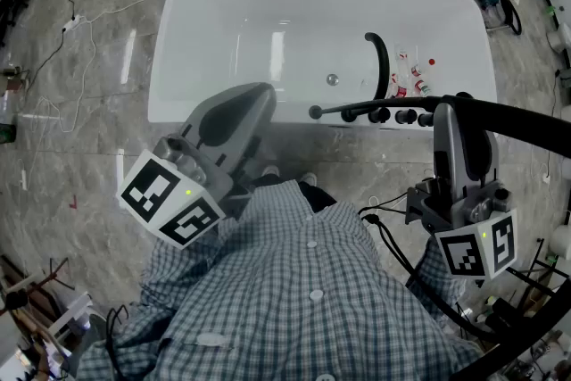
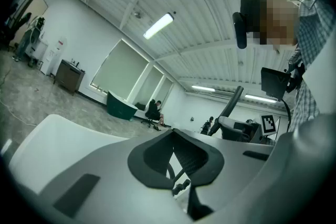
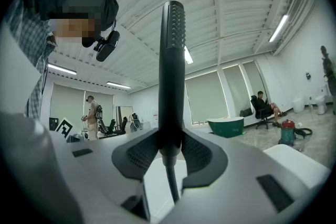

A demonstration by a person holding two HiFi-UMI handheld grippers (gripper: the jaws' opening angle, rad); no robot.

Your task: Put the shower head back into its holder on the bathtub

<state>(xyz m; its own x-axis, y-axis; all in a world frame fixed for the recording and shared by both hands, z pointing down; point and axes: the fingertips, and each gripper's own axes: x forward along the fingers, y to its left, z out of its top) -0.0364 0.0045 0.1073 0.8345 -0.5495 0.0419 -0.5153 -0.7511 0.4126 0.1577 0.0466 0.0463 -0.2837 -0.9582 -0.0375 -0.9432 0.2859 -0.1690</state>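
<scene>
fingers (image 3: 202,157) of the right gripper (image 1: 443,116) pinch the shower head (image 3: 172,60) low on its stem, one ribbed pad on each side, just above where the thin hose (image 3: 170,186) leaves it. the left gripper (image 1: 260,92) is empty, its fingertips pressed together with nothing between them, and it hangs by the near rim of the bathtub (image 1: 165,76).

in the head view the shower head lies level across the right gripper, its long black body reaching out to the right past the tub's corner. the black tap fittings (image 1: 384,114) and the curved spout (image 1: 379,58) sit at the near rim, just beside the grip. which of those fittings is the holder cannot be told from here.

the shower head looks like a slim, rigid wand with a smooth dark finish, so it probably will not bend but may well slide or roll between the pads. most of its length sticks out beyond the grip, which likely makes it want to tip. the hose is the soft part and will probably tug and twist as the wand turns. the hold near the hose end seems sound, provided the part that seats in the holder is left bare.
</scene>
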